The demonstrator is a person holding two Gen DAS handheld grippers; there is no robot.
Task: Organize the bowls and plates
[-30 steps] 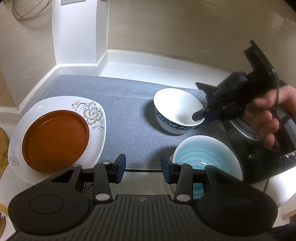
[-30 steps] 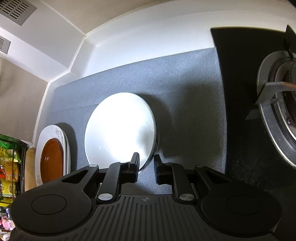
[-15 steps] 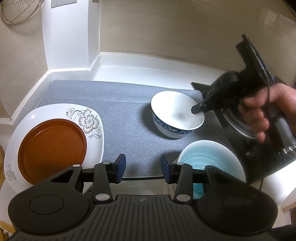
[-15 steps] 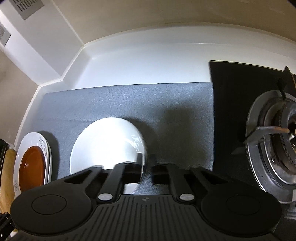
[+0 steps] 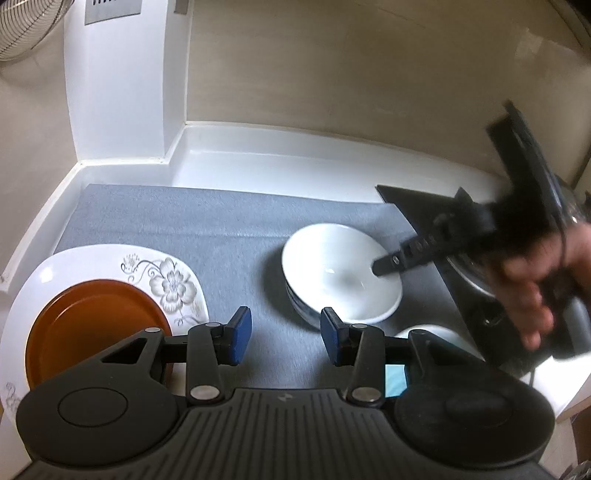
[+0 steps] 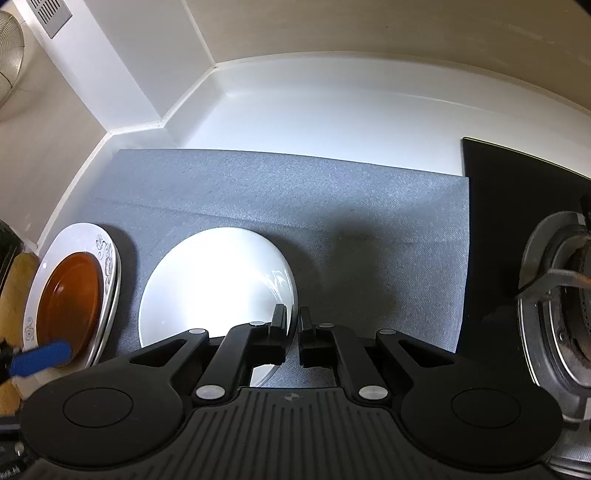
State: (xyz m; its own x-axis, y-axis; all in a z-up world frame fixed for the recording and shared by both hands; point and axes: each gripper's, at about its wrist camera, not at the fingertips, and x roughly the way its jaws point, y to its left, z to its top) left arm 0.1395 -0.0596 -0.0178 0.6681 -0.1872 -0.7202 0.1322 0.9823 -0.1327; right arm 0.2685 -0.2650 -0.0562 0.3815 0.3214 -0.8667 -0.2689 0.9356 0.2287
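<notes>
Right tongs (image 6: 293, 334) pinch bowl (image 6: 218, 291) rim — ready to lift for stacking; left tongs (image 5: 286, 339) half-open, empty.

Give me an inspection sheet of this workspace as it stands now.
Surface: grey mat on a white counter.
Job's things: white bowl, its rim between the right gripper's fingers; brown plate on a floral plate; light blue bowl mostly hidden behind the left gripper.
Clutter: nothing seen.
Grippers: right gripper shut on the white bowl's rim, gripped by a person's hand; left gripper open, nothing between its fingers.
Cables: thin dark cord across that hand, blurred.
Surroundings: black gas hob with burner; beige wall; wire fan guard.
</notes>
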